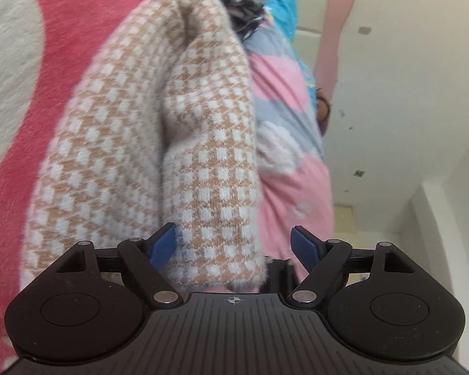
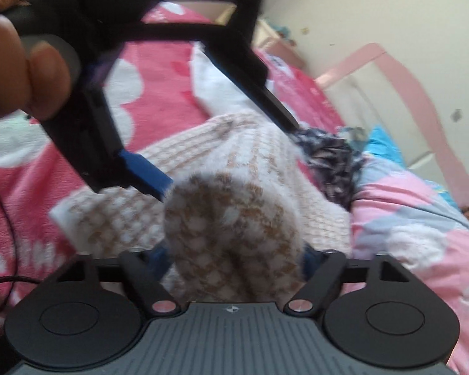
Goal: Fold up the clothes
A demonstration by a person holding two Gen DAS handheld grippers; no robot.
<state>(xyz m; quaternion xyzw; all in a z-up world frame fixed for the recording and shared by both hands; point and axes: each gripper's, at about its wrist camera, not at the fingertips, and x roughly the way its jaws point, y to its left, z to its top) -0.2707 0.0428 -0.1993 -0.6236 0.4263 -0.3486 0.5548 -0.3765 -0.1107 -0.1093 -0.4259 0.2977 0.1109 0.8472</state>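
Tan-and-white knit sweater lies bunched between the spread left gripper at lower centre, pads clear; the right gripper brackets a fold, contact unclear. Beyond, pink bedding. Folding looks unfinished.

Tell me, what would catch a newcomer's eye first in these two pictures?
A fuzzy tan-and-white checked sweater fills the middle of both views, bunched on a bright pink bedspread. Its fabric lies between the blue pads of the left hand-held gripper, whose jaws stand apart. In the right wrist view a person's hand at the upper left holds that gripper, and a sweater bundle sits in the right hand-held gripper.
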